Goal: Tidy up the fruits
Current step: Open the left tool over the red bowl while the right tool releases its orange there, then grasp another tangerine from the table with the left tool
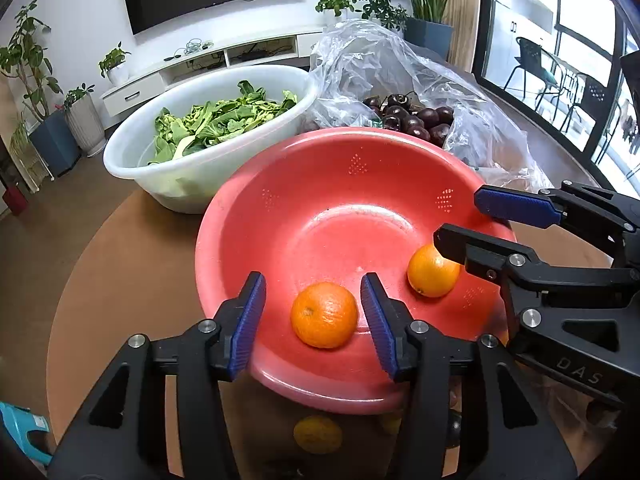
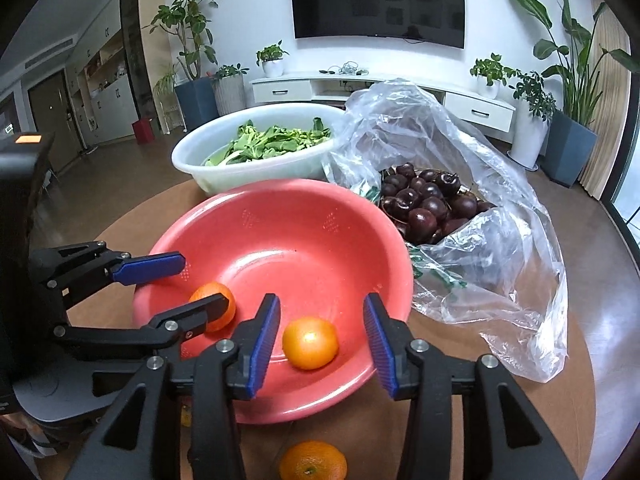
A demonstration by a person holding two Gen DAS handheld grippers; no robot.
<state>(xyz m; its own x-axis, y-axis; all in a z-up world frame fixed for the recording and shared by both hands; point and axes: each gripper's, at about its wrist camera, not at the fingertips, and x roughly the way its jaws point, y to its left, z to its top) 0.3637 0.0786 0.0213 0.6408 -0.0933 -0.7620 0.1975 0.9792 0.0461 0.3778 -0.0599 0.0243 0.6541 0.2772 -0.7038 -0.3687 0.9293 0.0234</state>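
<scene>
Two oranges sit inside the red colander bowl (image 1: 344,184), low on its near wall: one orange (image 1: 324,315) lies between the spread fingers of the left tongs (image 1: 312,320), the other orange (image 2: 310,343) between the spread fingers of the right tongs (image 2: 320,338). Both tongs are released, jaws wide, neither pad touching fruit as far as the views show; each hovers just over the bowl's near rim. A third orange (image 2: 313,461) rests on the round brown tabletop (image 2: 472,340) just in front of the bowl, below the right tongs. Behind the red bowl: a white basin (image 2: 192,164) of leafy greens (image 2: 272,142), and to its right a crumpled clear plastic bag (image 2: 500,216) lying open around a heap of dark cherries (image 2: 424,200). Judgement: sorting is under way, oranges going into the red bowl, two in and at least one out. The step in hand looks like the moment after a drop, tongs open over placed fruit. Next move likely calls for drawing the right tongs back and down to the loose orange, straddling it squarely and closing gently, since round fruit rolls off a skewed pinch. Cherries are small and stemmed and would need a finer grip, or lifting the bag itself.
</scene>
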